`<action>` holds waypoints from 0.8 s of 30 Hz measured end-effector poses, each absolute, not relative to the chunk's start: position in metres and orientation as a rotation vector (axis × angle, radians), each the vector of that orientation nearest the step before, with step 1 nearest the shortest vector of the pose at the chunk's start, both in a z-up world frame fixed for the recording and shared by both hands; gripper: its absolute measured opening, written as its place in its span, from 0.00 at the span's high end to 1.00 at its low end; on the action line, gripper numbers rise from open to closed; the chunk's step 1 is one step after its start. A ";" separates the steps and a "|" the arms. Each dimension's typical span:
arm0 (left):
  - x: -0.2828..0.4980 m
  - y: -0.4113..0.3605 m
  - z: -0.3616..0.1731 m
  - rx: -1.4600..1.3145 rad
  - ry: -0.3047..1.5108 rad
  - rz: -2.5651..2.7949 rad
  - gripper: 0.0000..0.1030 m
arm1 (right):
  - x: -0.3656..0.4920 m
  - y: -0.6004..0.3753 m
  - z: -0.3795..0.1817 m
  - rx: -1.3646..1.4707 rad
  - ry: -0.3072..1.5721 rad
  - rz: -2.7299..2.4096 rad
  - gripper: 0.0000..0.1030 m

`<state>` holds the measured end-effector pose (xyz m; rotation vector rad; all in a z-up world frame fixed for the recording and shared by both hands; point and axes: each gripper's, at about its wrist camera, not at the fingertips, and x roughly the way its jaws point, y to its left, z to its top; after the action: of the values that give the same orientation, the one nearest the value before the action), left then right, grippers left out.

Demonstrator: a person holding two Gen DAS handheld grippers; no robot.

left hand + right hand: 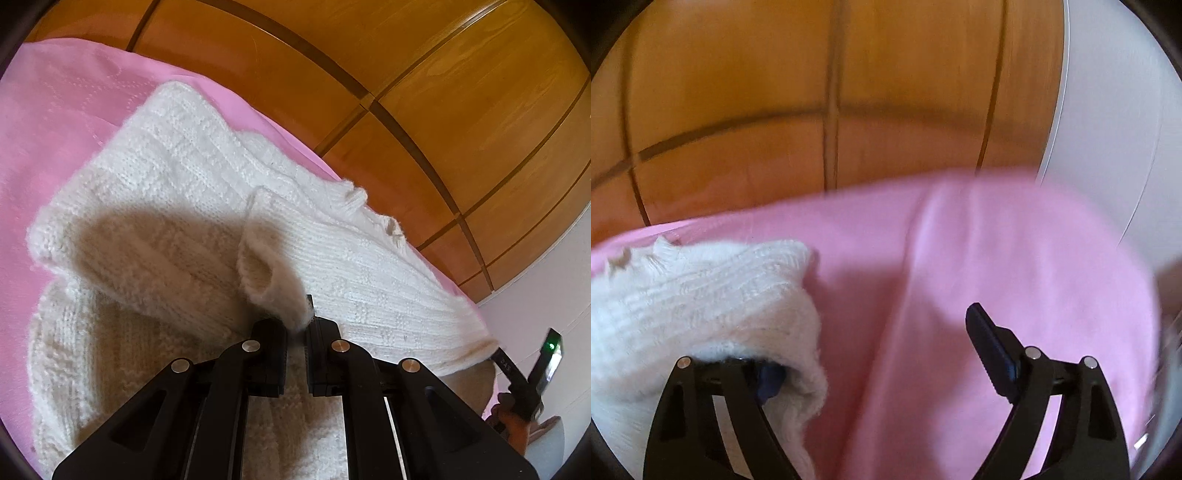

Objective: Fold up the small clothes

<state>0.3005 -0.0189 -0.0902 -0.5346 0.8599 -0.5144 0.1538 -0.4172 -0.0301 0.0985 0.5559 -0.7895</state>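
1. On the pink sheet lies one white knitted sweater, spread flat, with its far edge near the sheet's border where the wooden wardrobe doors rise just behind.
2. To the left in the left wrist view the pink sheet runs bare and wide beside the sweater; in the right wrist view the bare sheet fills the middle and right, up to a white wall.
3. The left tongs are clamped nearly together on one sleeve cuff of the sweater, holding it raised above the body of the garment, with the cuff's mouth gaping toward the camera.
4. The right tongs stand wide apart. One finger is bare over the pink sheet; the other sits under a fold of the sweater, which drapes over it, and only a dark tip shows. Whether the knit is merely resting on that finger I cannot tell; nothing is pinched between the two.
5. In the left wrist view the right tongs' device shows at the far right edge, just beside the sweater's lower corner.
6. Count: one sweater, one sheet, two pairs of tongs. The right wrist view is blurred.
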 end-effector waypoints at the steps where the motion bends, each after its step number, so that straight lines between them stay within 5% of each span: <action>1: 0.301 -0.018 -0.091 -0.537 0.860 -0.515 0.94 | 0.154 -0.406 -0.034 0.028 0.536 -0.837 0.16; 6: 0.303 -0.016 -0.092 -0.552 0.864 -0.522 0.93 | 0.203 -0.425 -0.084 0.002 0.905 -0.843 0.02; 11: 0.303 -0.012 -0.092 -0.577 0.859 -0.538 0.89 | 0.187 -0.437 -0.080 0.102 0.843 -0.806 0.02; 14: 0.298 -0.011 -0.088 -0.567 0.837 -0.544 0.78 | 0.185 -0.435 -0.080 0.084 0.840 -0.818 0.02; 18: 0.284 -0.012 -0.077 -0.518 0.775 -0.533 0.41 | 0.185 -0.430 -0.081 0.062 0.836 -0.827 0.02; 24: 0.282 -0.004 -0.078 -0.525 0.774 -0.479 0.38 | 0.185 -0.430 -0.079 0.070 0.833 -0.823 0.02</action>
<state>0.2818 -0.0045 -0.0782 -0.5254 0.7739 -0.4795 0.1855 -0.4301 -0.0794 0.0699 0.8328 -0.8233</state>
